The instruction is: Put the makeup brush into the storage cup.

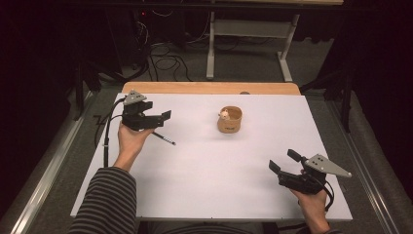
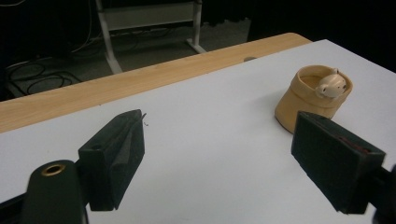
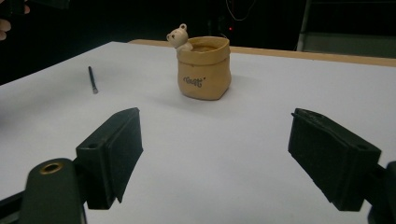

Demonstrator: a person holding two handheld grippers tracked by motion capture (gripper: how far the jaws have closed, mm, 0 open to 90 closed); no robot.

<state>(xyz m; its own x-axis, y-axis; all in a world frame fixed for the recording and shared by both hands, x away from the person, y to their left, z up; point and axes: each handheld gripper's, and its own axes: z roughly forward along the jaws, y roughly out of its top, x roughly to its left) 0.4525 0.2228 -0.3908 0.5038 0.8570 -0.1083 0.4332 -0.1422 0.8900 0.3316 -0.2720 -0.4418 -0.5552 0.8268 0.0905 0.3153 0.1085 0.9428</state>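
In the high view a white worktop fills the middle of the frame, with a strip of bare wood along its far edge. A tan pot stands upright a little right of centre in the upper half of the sheet, and a small white bear figure peeks over its left rim. A thin black pen lies flat on the sheet at left of centre, slanting down toward the right.

The left gripper sits in the upper left part of the sheet, held in a hand whose striped sleeve comes up from the bottom left. Its jaws are released, spread wide and grasping nothing, and they point right toward the pot. The pen lies just below and beside this gripper; whether they touch cannot be told. In the left gripper view the pot stands at the upper right, beyond the right jaw, with the bear on its right rim.

The right gripper rests low at the lower right of the high view, well apart from the pot, jaws likewise released and empty, pointing up and left. In the right gripper view the pot stands at upper centre between the two jaws, lettering on its front, the bear at its left rim, and the pen lies at the upper left.
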